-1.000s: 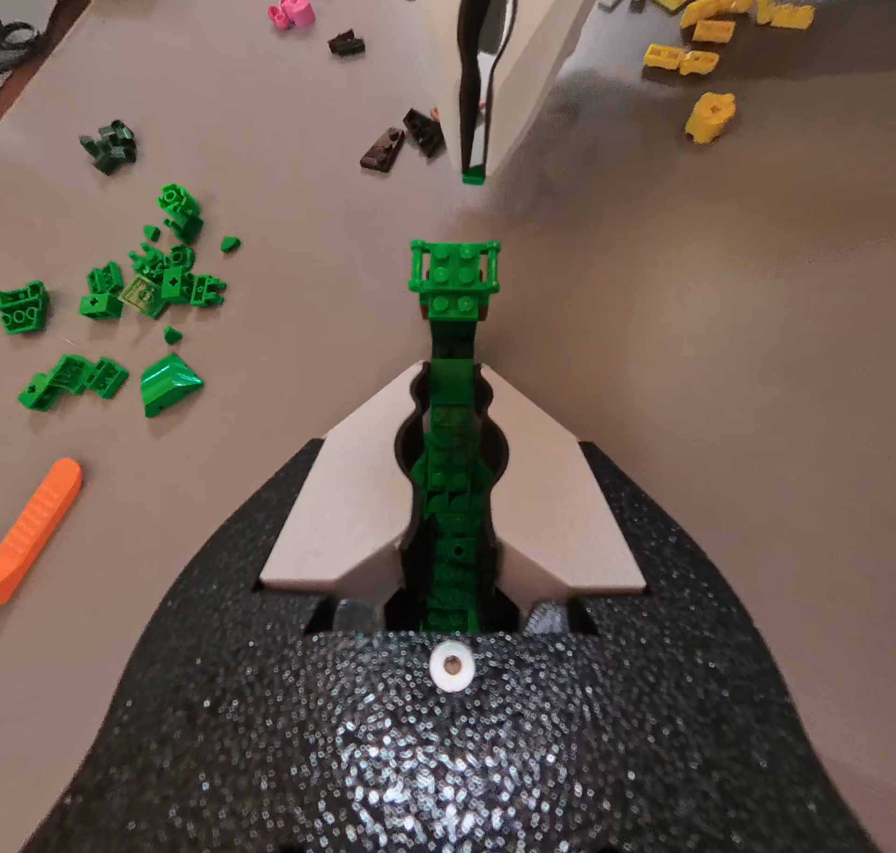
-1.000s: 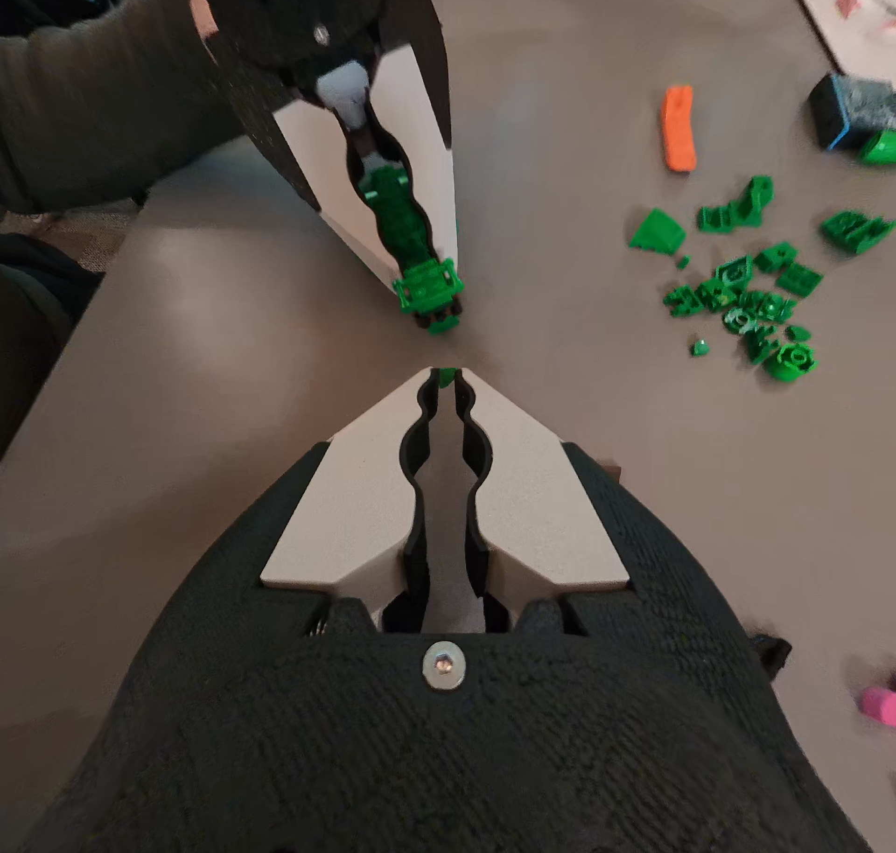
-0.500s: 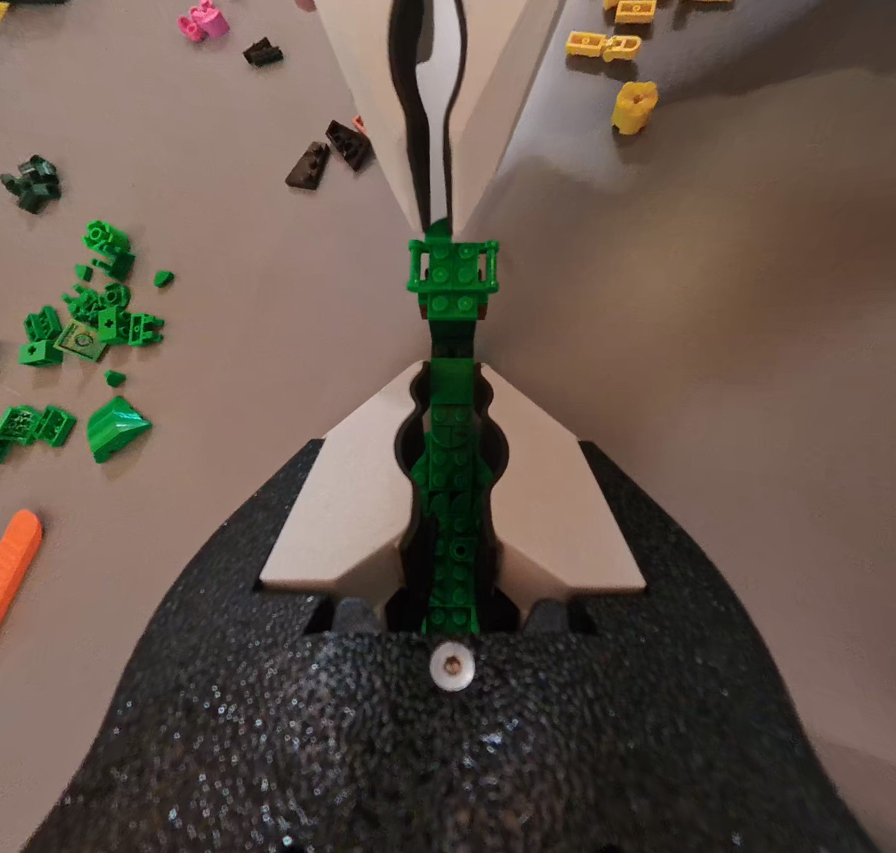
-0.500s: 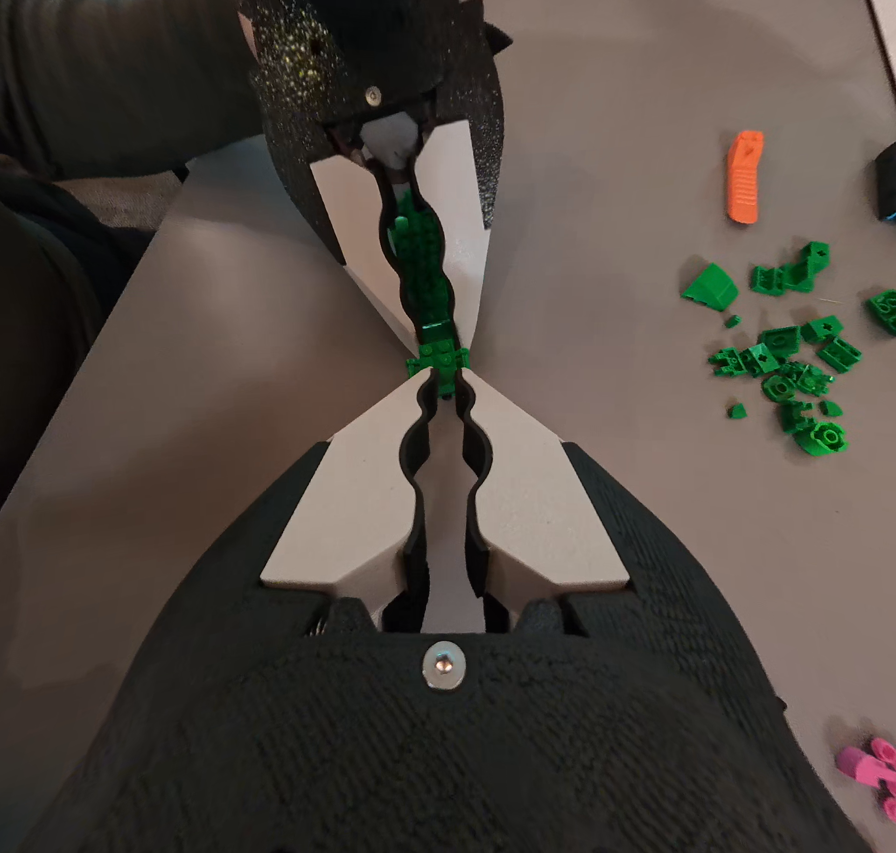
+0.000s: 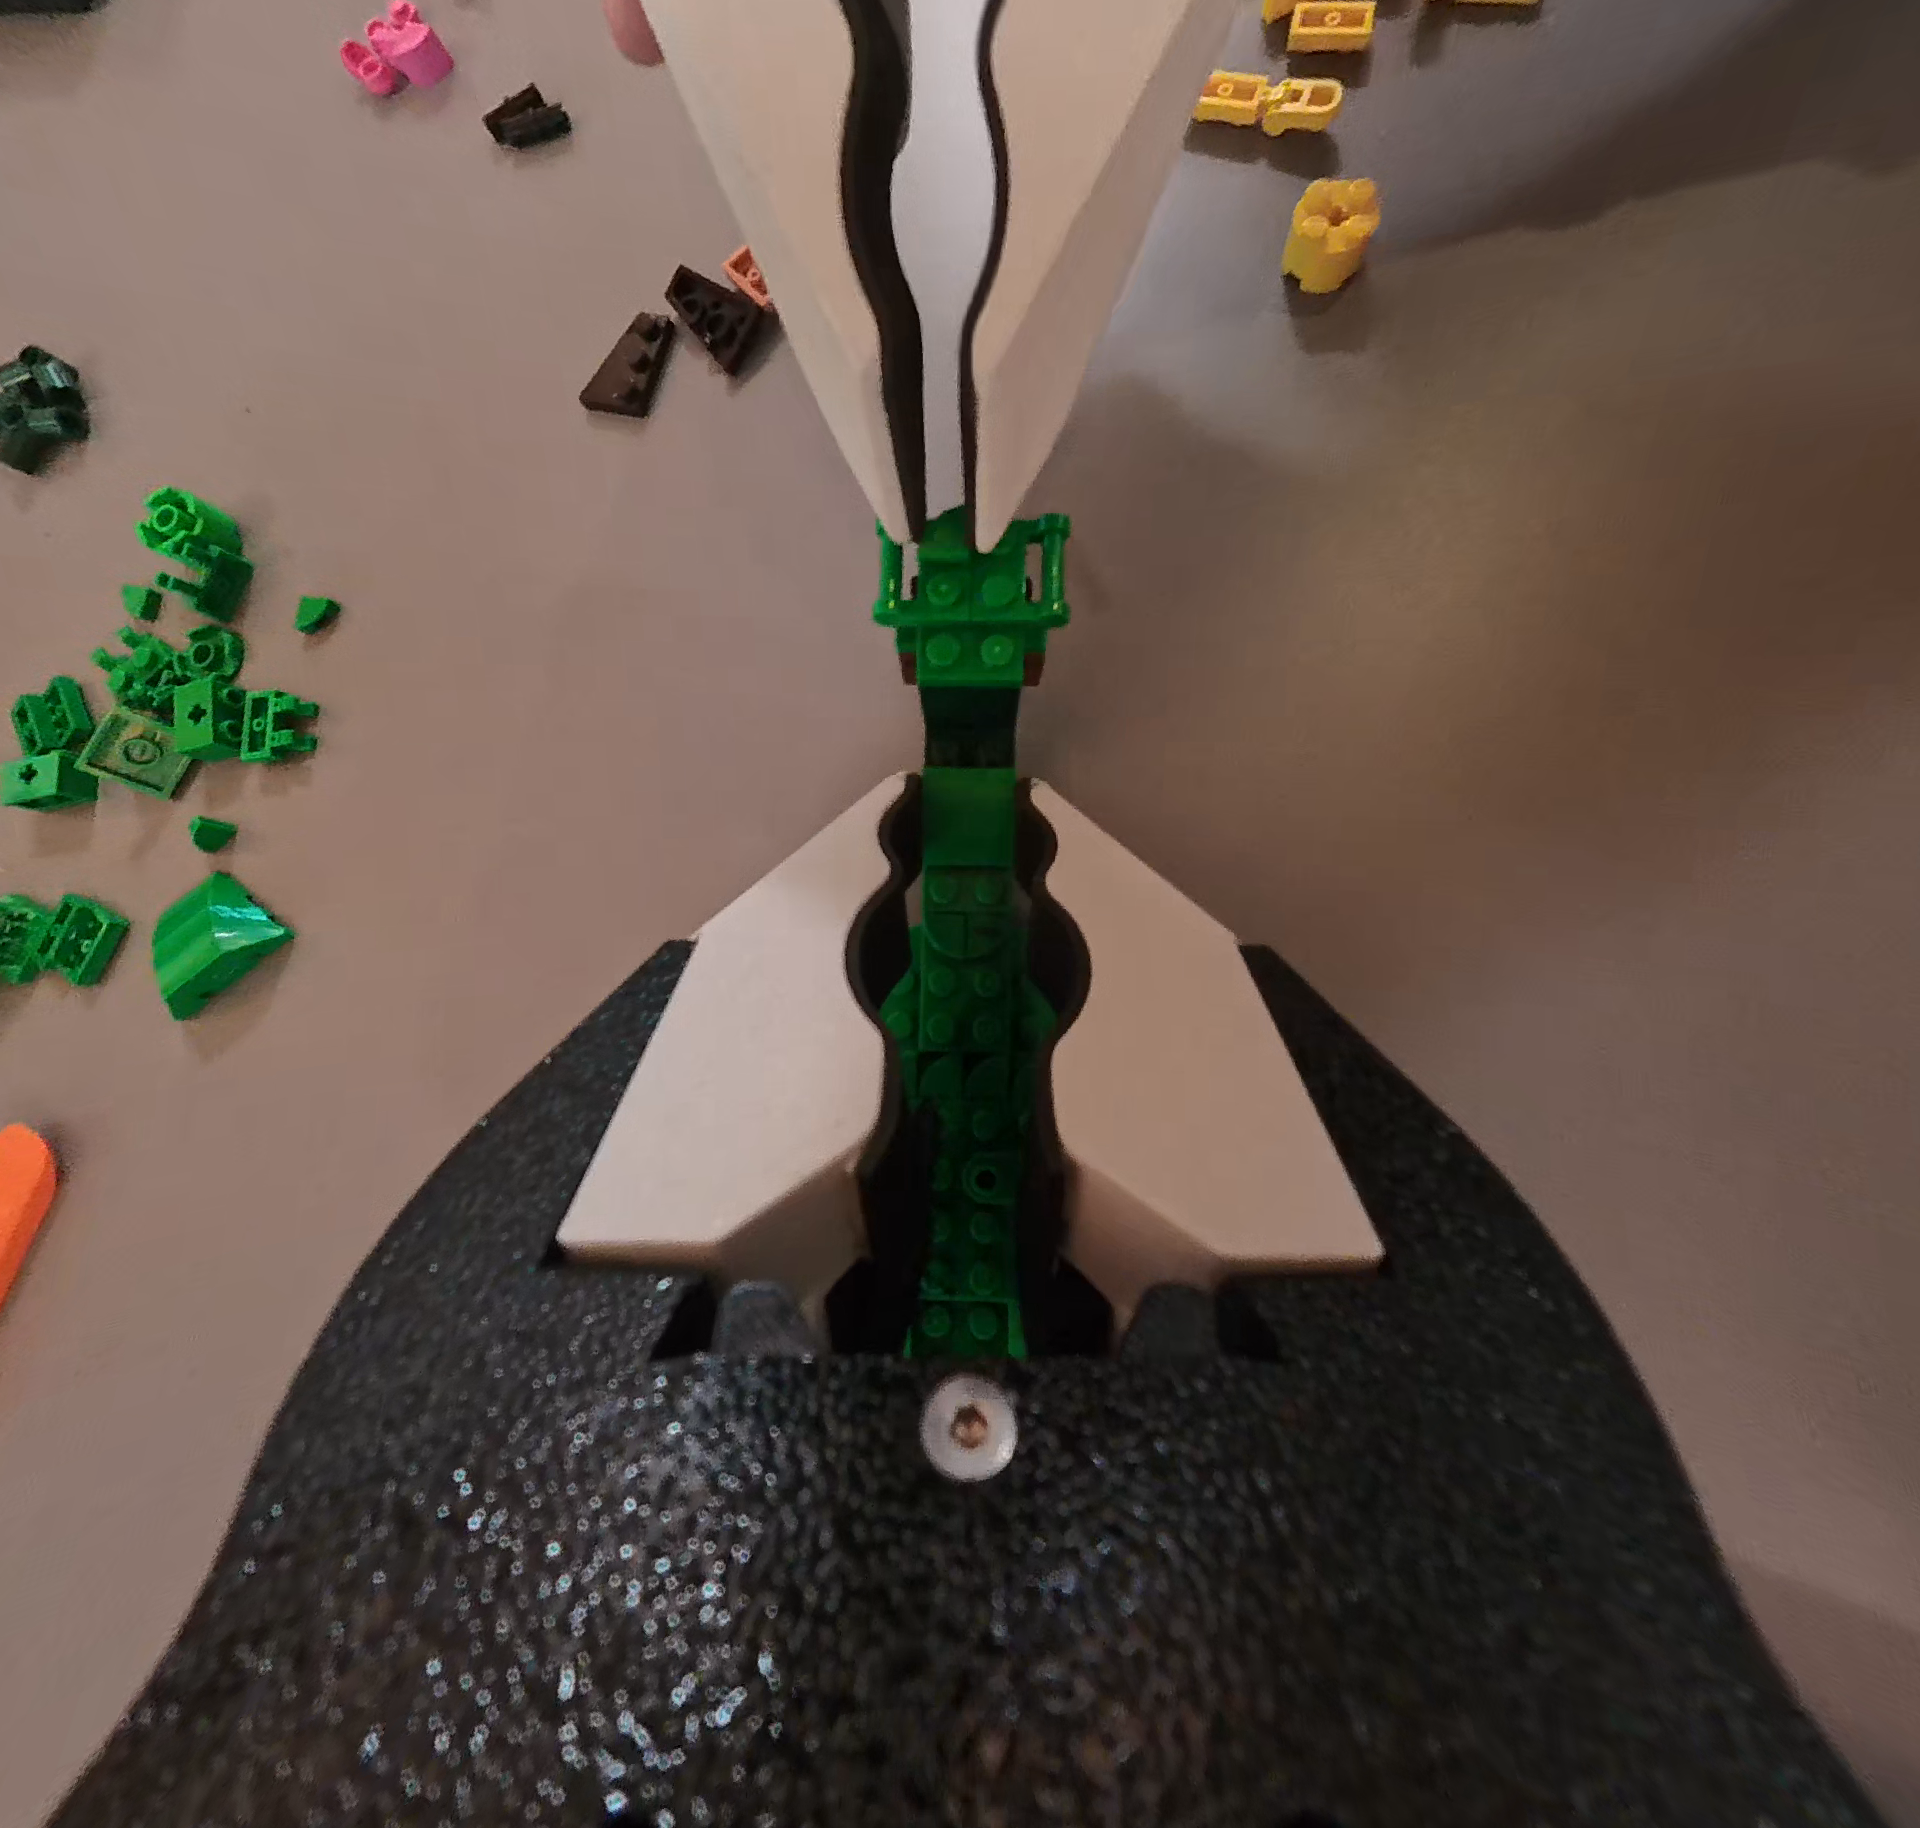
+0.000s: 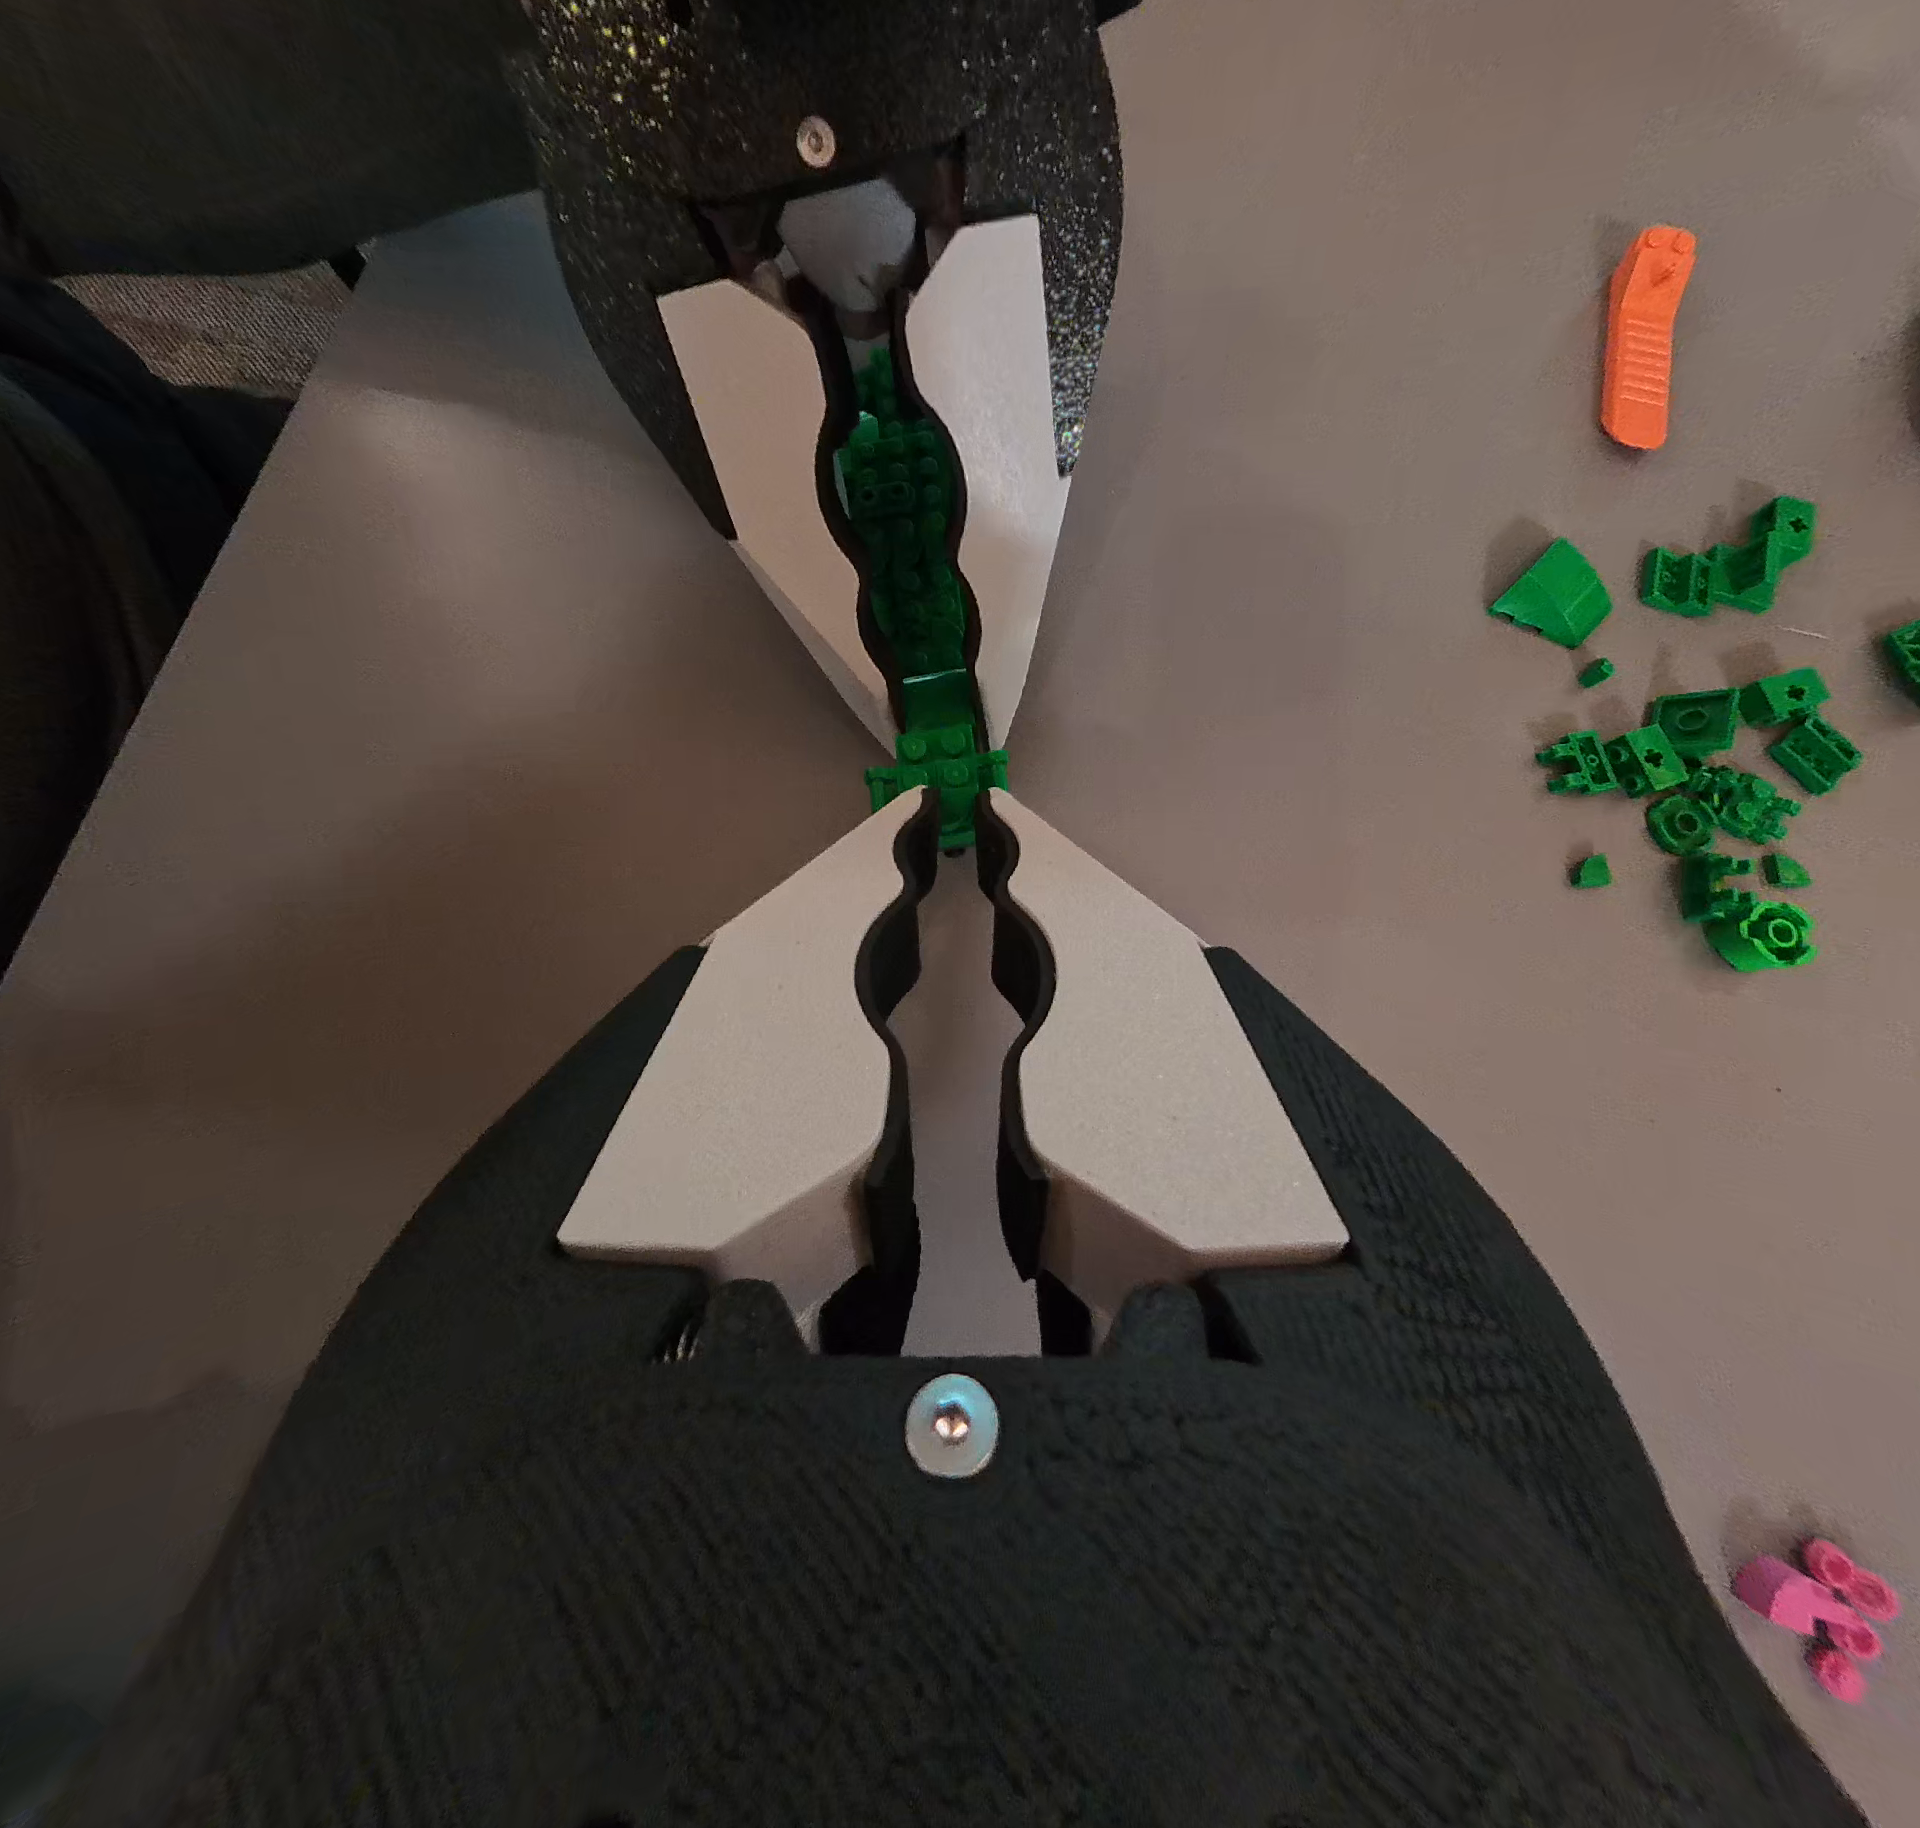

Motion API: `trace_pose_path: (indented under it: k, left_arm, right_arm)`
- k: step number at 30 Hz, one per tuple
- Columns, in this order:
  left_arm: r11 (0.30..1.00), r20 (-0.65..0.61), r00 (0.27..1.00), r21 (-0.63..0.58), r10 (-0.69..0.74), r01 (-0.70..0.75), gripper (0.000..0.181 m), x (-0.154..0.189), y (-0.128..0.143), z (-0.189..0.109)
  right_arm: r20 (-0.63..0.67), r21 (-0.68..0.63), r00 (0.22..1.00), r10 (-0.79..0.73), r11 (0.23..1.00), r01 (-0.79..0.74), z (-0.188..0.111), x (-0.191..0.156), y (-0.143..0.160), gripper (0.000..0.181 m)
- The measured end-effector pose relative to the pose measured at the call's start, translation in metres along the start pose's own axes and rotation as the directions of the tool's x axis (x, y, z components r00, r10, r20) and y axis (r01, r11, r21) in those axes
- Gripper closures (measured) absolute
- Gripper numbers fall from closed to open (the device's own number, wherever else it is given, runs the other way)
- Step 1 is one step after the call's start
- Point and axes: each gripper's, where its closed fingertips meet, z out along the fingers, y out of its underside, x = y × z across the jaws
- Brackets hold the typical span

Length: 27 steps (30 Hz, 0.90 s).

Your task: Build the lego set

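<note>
A long green lego assembly [image 5: 966, 999] is gripped lengthwise in the closed left gripper [image 5: 968, 791], above the table [image 5: 1507, 739]. A small green piece [image 5: 948, 529], pinched in the tips of the right gripper [image 6: 954, 807], is met tip to tip with the assembly's studded end. Much appears unbuilt: loose green pieces [image 6: 1714, 770], yellow pieces [image 5: 1330, 105] and pink pieces [image 6: 1818, 1612] are scattered around. Both grippers are held level, facing each other.
</note>
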Motion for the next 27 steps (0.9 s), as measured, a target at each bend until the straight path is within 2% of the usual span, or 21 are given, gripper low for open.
trace_pose_path:
  k: [1, 27]
  left_arm:
    - [1.0, -0.002, 1.0, 0.0, 0.001, -0.001, 0.166, 0.0004, -0.0001, 0.0001]
    - [1.0, -0.043, 0.999, 0.004, -0.027, 0.027, 0.166, 0.0047, 0.0008, 0.0005]
  right_arm:
    - [0.0, -0.003, 1.0, -0.003, 1.0, 0.003, 0.0001, -0.0004, 0.0002, 0.176]
    - [0.013, -0.001, 1.0, 0.008, 1.0, -0.008, 0.001, -0.002, 0.0011, 0.172]
